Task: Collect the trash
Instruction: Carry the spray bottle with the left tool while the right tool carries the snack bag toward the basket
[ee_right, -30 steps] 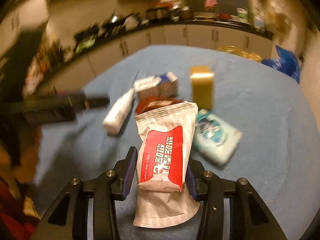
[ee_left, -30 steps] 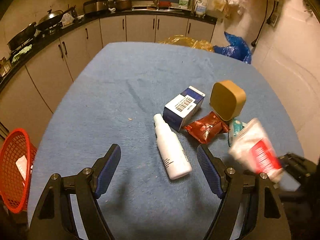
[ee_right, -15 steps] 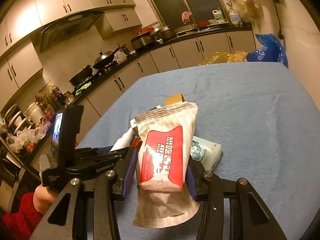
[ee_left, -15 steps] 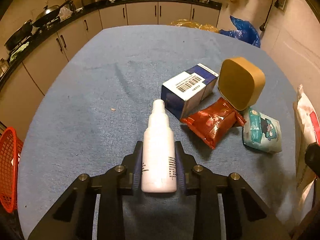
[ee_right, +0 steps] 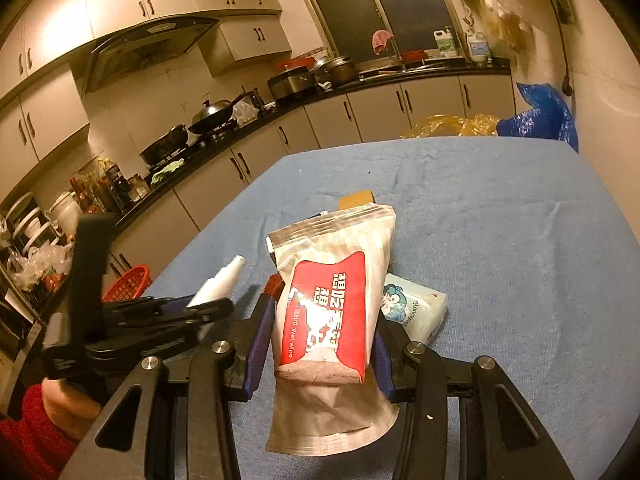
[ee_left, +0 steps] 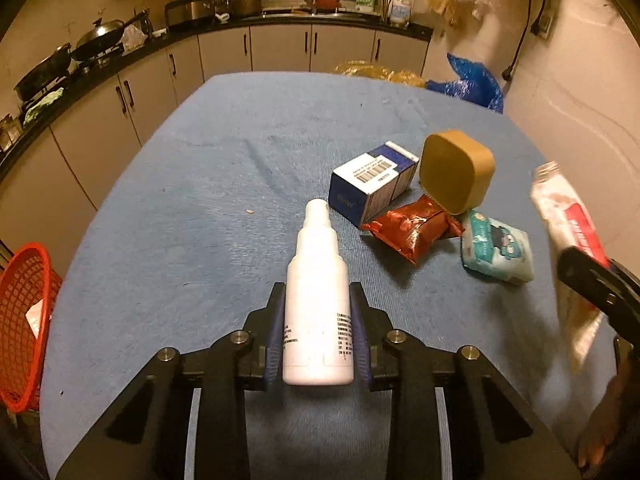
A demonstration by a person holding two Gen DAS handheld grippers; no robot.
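Note:
My left gripper [ee_left: 318, 300] is shut on a white spray bottle [ee_left: 318, 304], nozzle pointing away, lifted above the blue table [ee_left: 180, 220]. My right gripper [ee_right: 320, 320] is shut on a white wet-wipe packet with a red label [ee_right: 326, 320], held above the table; the packet also shows at the right edge of the left wrist view [ee_left: 568, 236]. On the table lie a blue-and-white box [ee_left: 372, 182], a tan square container [ee_left: 456, 170], a red foil wrapper [ee_left: 416, 228] and a pale blue tissue pack [ee_left: 496, 252]. The left gripper holding the bottle shows in the right wrist view [ee_right: 212, 286].
A red mesh basket [ee_left: 22, 320] sits off the table's left edge, also in the right wrist view [ee_right: 130, 282]. Kitchen cabinets and a counter with pots [ee_left: 224, 4] run along the back and left. Blue and yellow bags [ee_left: 472, 84] lie beyond the far edge.
My left gripper closed on the white bottle and lifted it. My right gripper rose with the wet-wipe packet and tilted toward the kitchen.

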